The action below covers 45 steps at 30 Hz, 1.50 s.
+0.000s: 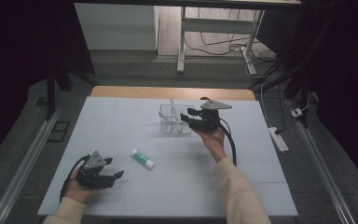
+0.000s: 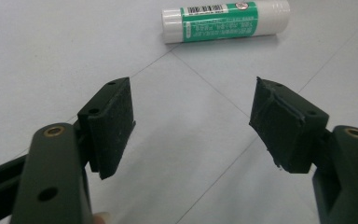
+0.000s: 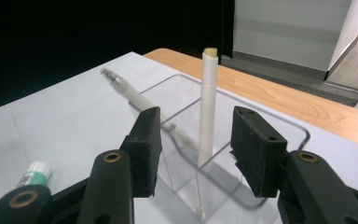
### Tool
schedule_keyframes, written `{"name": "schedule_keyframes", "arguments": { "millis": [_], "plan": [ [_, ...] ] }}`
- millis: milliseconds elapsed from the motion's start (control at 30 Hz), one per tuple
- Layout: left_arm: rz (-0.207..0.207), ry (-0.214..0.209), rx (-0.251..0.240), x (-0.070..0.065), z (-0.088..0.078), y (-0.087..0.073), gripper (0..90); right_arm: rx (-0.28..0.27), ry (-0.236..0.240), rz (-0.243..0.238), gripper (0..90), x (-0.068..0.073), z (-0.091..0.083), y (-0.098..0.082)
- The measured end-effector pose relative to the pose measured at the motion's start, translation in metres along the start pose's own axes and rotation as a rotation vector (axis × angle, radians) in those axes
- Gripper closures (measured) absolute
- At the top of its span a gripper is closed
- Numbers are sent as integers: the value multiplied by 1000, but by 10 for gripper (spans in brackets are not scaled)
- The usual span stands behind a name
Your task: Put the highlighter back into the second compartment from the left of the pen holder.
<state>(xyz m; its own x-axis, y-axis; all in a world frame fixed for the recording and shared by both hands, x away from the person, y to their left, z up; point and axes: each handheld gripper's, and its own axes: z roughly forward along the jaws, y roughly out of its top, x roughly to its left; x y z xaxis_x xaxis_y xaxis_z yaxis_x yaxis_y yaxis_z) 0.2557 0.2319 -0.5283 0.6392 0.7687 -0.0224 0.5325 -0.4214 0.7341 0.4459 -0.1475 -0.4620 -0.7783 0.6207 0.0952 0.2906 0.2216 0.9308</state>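
- The right tool hangs at the clear holder near the far edge of the surface, its jaws about half spread and gripping nothing.
- In the right gripper view a white pen stands nearly upright in the holder, leaning on a divider, which keeps it from falling; it sits between the two pads without touching either.
- The jaws frame that pen, so it is probably the thing about to be taken or just let go; I cannot tell which.
- A second pen leans slantwise against the holder's rim.
- The left tool rests low at the near left, jaws wide and empty, aimed at the glue stick, which lies flat on the surface just ahead, likely next in line.
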Motion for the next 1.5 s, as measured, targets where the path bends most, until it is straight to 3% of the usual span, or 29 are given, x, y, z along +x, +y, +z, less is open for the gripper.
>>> {"name": "schedule_keyframes", "arguments": {
  "millis": [600, 1000, 1500],
  "plan": [
    [-4, 7, -1, 0, -1, 0, 297, 33, 3, -24, 506, 14, -54, -26],
    [-6, 7, 1, 0, 0, 0, 297, 74, -10, -20, 503, 12, -91, -51],
    [-8, 9, -3, 0, -1, 0, 297, 125, -26, -42, 488, 15, -125, -73]
  ]
}}
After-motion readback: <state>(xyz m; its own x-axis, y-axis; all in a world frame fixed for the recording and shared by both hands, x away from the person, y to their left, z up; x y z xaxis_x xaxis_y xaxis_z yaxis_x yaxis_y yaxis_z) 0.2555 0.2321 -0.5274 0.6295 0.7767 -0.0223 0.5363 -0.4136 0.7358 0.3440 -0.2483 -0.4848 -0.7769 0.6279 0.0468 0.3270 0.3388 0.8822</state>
